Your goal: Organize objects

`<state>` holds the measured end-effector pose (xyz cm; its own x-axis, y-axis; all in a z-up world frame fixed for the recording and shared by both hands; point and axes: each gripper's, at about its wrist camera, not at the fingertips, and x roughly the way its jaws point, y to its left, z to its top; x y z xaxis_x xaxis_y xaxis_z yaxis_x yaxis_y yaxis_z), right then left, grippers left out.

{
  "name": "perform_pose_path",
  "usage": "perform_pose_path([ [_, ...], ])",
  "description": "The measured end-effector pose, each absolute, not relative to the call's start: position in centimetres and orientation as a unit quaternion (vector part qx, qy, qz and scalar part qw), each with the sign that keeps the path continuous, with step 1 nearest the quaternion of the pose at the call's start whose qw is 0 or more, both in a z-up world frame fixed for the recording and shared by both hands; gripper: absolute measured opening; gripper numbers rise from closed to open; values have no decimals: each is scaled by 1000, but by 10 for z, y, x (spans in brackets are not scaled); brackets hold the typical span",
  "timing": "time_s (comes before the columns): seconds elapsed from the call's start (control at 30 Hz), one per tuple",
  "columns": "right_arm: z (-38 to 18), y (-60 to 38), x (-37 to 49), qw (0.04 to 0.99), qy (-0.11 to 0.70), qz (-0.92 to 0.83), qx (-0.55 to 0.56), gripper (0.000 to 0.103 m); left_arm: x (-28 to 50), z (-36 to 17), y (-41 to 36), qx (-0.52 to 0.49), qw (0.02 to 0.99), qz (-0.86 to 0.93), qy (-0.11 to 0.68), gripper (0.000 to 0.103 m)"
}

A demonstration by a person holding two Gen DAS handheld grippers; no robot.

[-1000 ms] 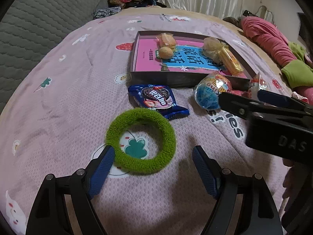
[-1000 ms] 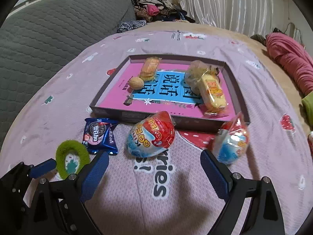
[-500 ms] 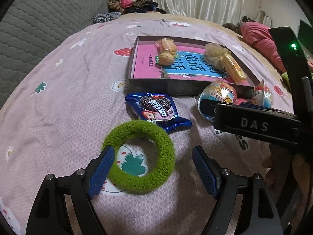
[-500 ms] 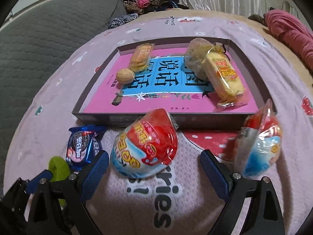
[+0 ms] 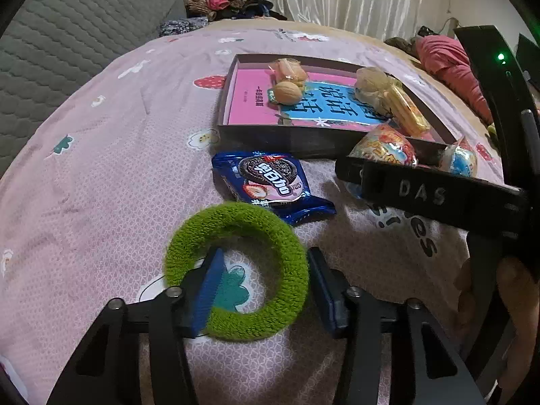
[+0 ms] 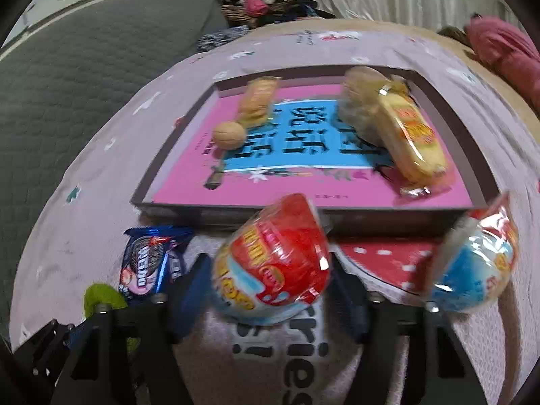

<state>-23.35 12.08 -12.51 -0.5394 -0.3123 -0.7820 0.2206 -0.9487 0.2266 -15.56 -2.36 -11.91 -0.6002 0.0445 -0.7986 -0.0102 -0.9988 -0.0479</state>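
On the pink bedspread (image 5: pixel 101 155), we are closing the left tool (image 5: pixel 261 290) around the green ring's (image 5: pixel 236 271) side and the right tool (image 6: pixel 266 292) around the wrapped egg (image 6: pixel 273 260); the slick wrapper risks slipping.

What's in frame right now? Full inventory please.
ring: 1, green, fuzzy, on the sheet at the left gripper
cookie packet: 1, blue, between ring and tray
egg snacks: 2, red and blue wrap, on the sheet in front of the tray
tray: 1, dark, pink and blue liner, mid-bed
walnut: 1, tan, in tray, left part
wrapped cakes: 3, yellow-tan, in tray
bedsheet: 1, pink, patterned, under everything
left gripper: black, blue pads; jaws have just been closing, one finger inside the ring, one outside, not pinching
right gripper: same colours; jaws have just been closing either side of one egg, contact unclear through the blur
hand: 1, holding the right gripper
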Motion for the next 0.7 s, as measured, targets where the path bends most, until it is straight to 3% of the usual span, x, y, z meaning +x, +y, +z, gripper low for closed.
perform_pose_path([
  [0.1, -125, 115, -230, 160, -37, -879, 447, 61, -156, -119, -26, -446, 15, 894, -24, 42],
  [0.27, -114, 121, -220, 166, -44, -891, 420, 60, -155, -119, -25, -443, 26, 896, -25, 13],
  [0.7, -93, 134, -195, 157, -33, -896, 414, 60, -142, -98, -24, -436, 43, 899, -27, 11],
])
